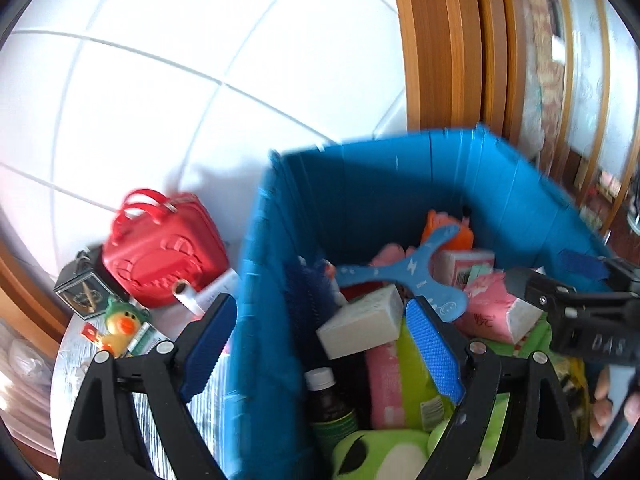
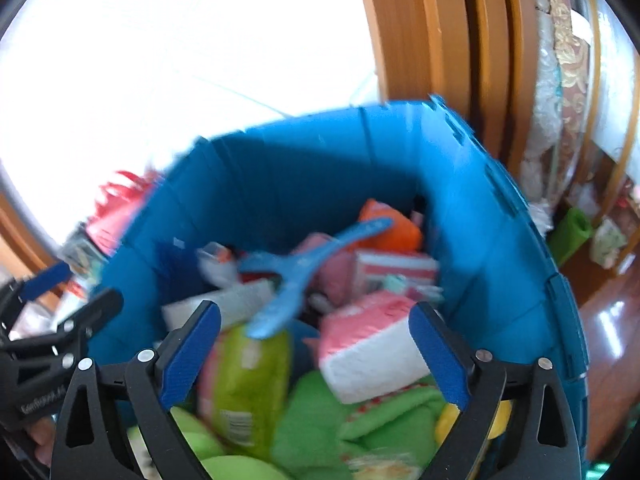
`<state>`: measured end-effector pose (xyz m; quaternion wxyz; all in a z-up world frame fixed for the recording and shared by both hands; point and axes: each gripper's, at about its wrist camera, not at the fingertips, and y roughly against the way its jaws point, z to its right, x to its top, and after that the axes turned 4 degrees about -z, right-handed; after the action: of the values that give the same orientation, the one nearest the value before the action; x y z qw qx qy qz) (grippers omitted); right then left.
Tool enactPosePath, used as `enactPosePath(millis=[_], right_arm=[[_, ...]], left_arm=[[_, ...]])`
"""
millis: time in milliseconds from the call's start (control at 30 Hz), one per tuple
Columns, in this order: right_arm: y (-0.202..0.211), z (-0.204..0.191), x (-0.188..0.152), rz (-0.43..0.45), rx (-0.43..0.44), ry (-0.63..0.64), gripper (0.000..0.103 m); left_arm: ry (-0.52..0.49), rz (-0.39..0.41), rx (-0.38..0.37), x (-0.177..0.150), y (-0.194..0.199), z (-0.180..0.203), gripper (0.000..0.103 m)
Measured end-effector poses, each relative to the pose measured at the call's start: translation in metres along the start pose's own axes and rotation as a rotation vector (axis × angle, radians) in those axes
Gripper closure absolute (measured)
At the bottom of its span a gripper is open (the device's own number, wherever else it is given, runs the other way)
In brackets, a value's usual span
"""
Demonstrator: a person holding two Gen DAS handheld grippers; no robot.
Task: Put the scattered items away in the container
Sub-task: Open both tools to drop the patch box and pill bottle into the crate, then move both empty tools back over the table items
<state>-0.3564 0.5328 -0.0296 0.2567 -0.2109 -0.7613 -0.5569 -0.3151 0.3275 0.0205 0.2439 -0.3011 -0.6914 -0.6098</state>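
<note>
both hand-held grippers open

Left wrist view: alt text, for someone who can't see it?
Open left gripper above a blue bin full of toys and boxes, a blue boomerang on top. A red bag and duck toy sit outside, on its left.
</note>
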Motion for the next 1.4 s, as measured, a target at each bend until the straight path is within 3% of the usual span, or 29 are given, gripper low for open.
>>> enactPosePath(millis=[167, 367, 500, 833, 1100, 1233, 1400], right_arm=[[0.03, -0.037, -0.002, 0.076, 0.107, 0.04, 0.001], [0.049, -0.104, -0.012, 0.111, 0.164, 0.149, 0.001], [0.053, -0.148, -0.023, 0.101, 0.189, 0.214, 0.0], [0.056, -0.276, -0.057, 0.101, 0.215, 0.309, 0.0], [0.009, -0.389, -0.089, 0.044, 0.186, 0.284, 0.0], [-0.032, -0.419, -0.102, -0.013, 0.138, 0.258, 0.0], [-0.083, -0.422, -0.107, -0.107, 0.07, 0.208, 0.0]], left_arm=[[0.145, 0.113, 0.008, -0.02, 0.054, -0.058, 0.004], [0.241, 0.23, 0.062, -0.054, 0.092, -0.118, 0.002], [0.27, 0.247, 0.124, -0.08, 0.102, -0.164, 0.002], [0.339, 0.186, 0.145, -0.148, 0.096, -0.307, 0.002], [0.34, 0.107, 0.17, -0.192, 0.061, -0.426, 0.002], [0.349, 0.038, 0.151, -0.202, 0.025, -0.465, 0.002], [0.351, -0.025, 0.11, -0.209, -0.018, -0.487, 0.002]])
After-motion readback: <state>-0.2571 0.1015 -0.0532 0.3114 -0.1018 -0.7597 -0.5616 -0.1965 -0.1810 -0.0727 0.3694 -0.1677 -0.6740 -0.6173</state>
